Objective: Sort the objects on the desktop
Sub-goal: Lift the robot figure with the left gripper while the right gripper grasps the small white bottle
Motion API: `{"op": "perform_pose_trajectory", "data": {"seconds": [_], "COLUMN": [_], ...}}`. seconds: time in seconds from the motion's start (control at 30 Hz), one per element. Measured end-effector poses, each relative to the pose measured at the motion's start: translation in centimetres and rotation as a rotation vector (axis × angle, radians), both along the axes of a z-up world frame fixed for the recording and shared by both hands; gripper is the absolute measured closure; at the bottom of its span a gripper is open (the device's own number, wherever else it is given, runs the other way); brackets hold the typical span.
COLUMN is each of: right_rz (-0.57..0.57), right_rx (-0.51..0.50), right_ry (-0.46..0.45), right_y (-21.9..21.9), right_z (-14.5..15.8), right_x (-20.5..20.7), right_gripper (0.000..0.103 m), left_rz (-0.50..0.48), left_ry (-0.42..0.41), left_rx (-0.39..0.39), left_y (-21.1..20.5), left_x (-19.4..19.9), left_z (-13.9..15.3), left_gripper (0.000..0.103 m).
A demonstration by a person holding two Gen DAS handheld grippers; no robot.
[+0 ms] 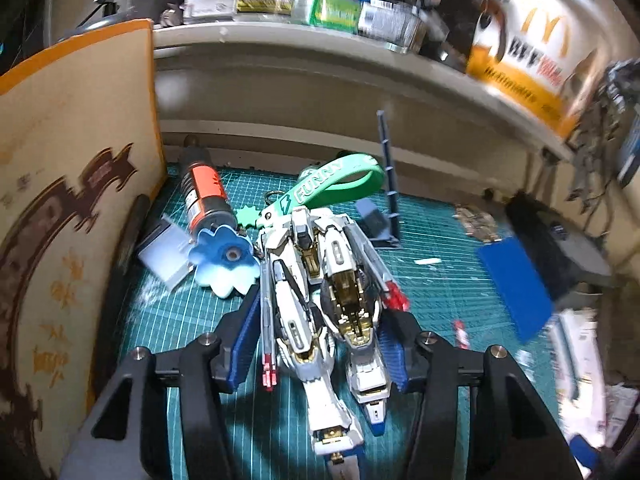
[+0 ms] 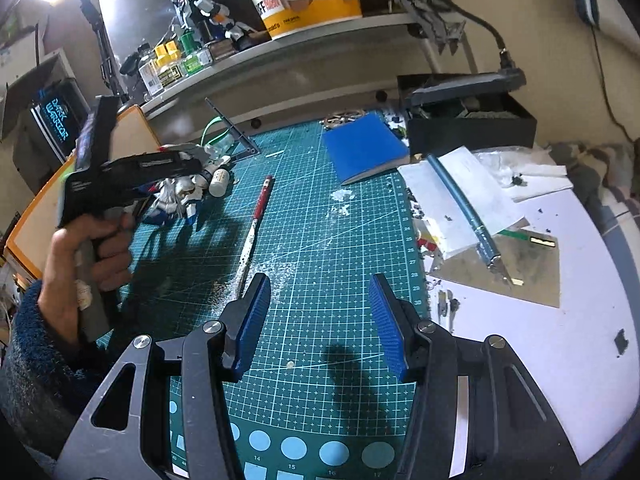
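My left gripper (image 1: 320, 340) is shut on a white, gold and blue robot model (image 1: 320, 300), its blue pads pressing the model's sides just above the green cutting mat (image 1: 440, 300). The same gripper, held in a hand, shows at the left of the right wrist view, with the model (image 2: 176, 196) under it. My right gripper (image 2: 320, 320) is open and empty over the mat (image 2: 320, 240). A red and white pen (image 2: 256, 220) lies on the mat ahead of it.
A green "FUNNY" strap (image 1: 340, 180), a blue flower piece (image 1: 224, 260) and an orange canister (image 1: 204, 196) lie beyond the model. An orange-edged board (image 1: 72, 200) stands left. A blue pad (image 2: 364, 148), black box (image 2: 468, 124), craft knife (image 2: 468, 216) and papers sit right. A cluttered shelf (image 2: 280, 52) runs above.
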State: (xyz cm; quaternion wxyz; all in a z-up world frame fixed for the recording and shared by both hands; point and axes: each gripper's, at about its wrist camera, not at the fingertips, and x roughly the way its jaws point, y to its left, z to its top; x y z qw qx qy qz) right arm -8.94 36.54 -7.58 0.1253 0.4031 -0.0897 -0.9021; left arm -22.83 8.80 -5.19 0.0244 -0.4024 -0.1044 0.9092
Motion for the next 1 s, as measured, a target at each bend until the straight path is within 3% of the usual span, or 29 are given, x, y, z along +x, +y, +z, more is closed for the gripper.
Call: {"op": "perform_pose_trajectory", "data": {"seconds": [0.27, 0.53, 0.7, 1.0], "right_rz": [0.024, 0.101, 0.183, 0.262], "right_rx": [-0.03, -0.03, 0.061, 0.191], "right_ry": [0.001, 0.021, -0.06, -0.061], "right_y": [-0.6, -3.9, -7.7, -14.6], "right_z": [-0.1, 1.2, 1.4, 0.2], "right_x": [-0.1, -0.9, -5.4, -14.4], "right_gripper": [0.054, 0.055, 0.059, 0.062], "left_rz": [-0.033, -0.01, -0.014, -0.011], "left_ry": [0.202, 0.17, 0.168, 0.133], "left_rx": [-0.091, -0.126, -0.135, -0.138], "left_y": [-0.2, -1.9, -2.1, -2.7], "left_x": [8.7, 10.3, 11.0, 10.5], "left_z": [5.6, 5.1, 4.8, 4.4], "left_gripper": [0.05, 0.05, 0.05, 0.05]}}
